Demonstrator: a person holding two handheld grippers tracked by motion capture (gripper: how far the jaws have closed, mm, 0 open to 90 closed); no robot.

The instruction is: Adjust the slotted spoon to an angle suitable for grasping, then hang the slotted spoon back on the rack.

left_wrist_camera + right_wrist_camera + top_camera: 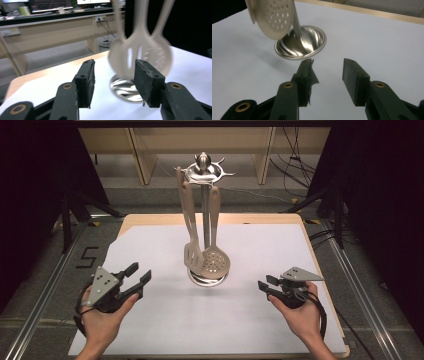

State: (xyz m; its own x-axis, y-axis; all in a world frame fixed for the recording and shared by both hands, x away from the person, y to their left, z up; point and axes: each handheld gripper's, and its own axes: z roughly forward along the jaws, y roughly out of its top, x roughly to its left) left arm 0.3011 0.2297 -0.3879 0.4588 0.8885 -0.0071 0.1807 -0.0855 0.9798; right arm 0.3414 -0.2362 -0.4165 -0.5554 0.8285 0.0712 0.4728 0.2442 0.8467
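A steel utensil stand [204, 170] rises from a round base [207, 279] at the middle of the white table [250, 320]. From its top ring hang a beige slotted spatula [192, 254] and a beige perforated skimmer [216, 262]. My left gripper [140, 273] sits left of the base, open, nothing between its jaws. My right gripper [265, 285] rests right of the base, also open and holding nothing. In the left gripper view the spatula [127, 58] and skimmer [160, 58] hang beyond the fingertips [88, 72]. In the right gripper view the skimmer [273, 17] hangs over the base [307, 42].
The white sheet covers a wooden tabletop [320, 270] whose edge shows at the right and back. Metal floor rails [45, 290] run along both sides. Desks and cables [295, 165] stand behind the table.
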